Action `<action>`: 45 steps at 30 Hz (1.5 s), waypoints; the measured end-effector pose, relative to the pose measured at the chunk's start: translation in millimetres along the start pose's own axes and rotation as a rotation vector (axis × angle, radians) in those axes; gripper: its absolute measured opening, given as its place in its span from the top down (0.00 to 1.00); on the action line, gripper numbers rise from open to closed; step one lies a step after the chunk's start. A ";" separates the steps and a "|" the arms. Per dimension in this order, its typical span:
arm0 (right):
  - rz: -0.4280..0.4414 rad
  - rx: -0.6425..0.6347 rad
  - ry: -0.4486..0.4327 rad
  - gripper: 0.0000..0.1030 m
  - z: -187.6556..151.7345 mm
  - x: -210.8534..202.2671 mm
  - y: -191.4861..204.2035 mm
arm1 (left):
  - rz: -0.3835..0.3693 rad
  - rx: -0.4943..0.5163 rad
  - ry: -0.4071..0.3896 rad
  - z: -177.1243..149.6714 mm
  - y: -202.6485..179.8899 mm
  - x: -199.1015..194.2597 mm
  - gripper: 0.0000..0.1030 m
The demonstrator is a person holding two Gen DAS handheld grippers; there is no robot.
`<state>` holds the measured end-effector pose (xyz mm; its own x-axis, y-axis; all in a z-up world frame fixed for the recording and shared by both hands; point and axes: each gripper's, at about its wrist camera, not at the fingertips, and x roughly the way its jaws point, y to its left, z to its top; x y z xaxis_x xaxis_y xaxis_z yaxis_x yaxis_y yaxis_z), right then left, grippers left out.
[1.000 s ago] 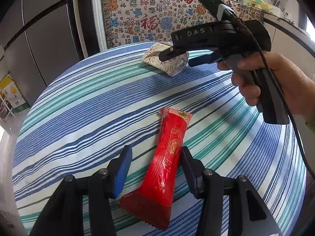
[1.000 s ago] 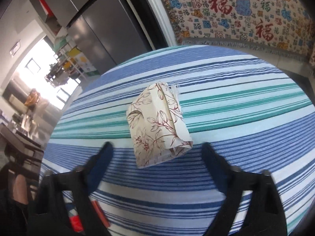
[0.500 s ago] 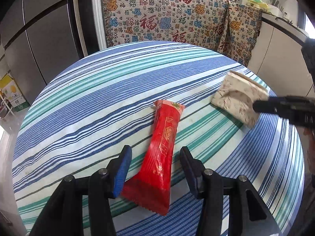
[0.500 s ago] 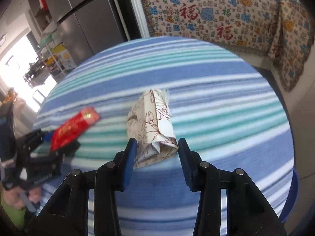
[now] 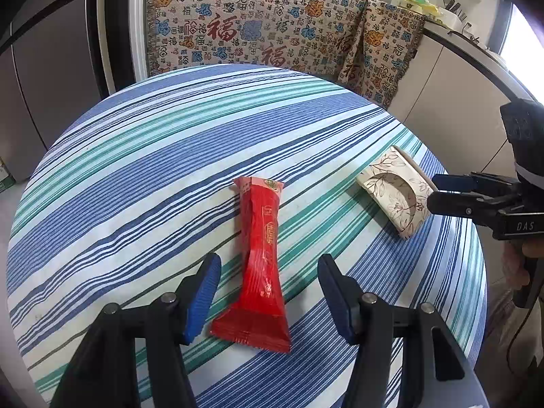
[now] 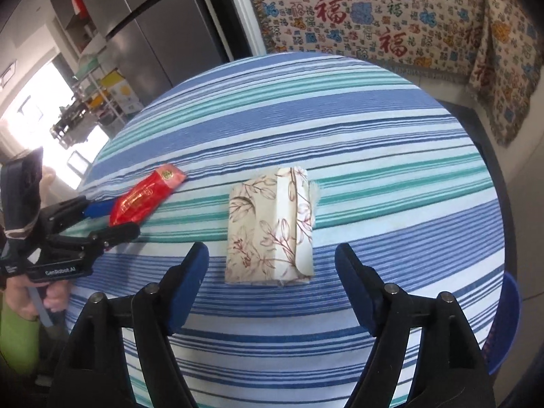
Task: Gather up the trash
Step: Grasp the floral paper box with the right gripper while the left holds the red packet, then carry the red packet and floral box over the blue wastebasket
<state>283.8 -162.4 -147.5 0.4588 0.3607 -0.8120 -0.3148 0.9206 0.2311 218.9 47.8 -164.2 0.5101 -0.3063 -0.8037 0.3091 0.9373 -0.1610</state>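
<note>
Since a second ago the floral paper packet (image 6: 270, 226) has travelled with the right gripper (image 6: 272, 282) from the far side of the striped tablecloth (image 5: 142, 170) to its near right edge. It lies flat between those jaws, which are opening and clear of its sides. Between the left gripper's (image 5: 268, 297) jaws, also opening and not touching, lies the red snack wrapper (image 5: 261, 261), lengthwise.

A round bench (image 5: 142, 156) under a blue, teal and white striped cloth carries a red snack wrapper (image 5: 261, 255) and, apart, a floral paper packet (image 6: 270, 227)
</note>
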 end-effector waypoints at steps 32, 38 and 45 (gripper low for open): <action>-0.082 0.064 -0.071 0.66 -20.6 -55.9 -7.9 | 0.068 0.076 -0.084 15.9 -74.1 -17.8 0.87; -0.106 0.092 -0.089 0.66 -30.0 -71.0 -23.5 | 0.035 0.098 -0.098 21.7 -101.6 -20.0 0.87; -0.176 0.159 -0.143 0.66 -44.1 -105.9 -65.3 | -0.069 0.132 -0.093 32.6 -154.0 -15.0 0.87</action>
<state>219.1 -267.3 -100.3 0.6110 0.2001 -0.7659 -0.0909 0.9789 0.1832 189.9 -97.3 -108.7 0.5542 -0.3891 -0.7358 0.4455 0.8854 -0.1327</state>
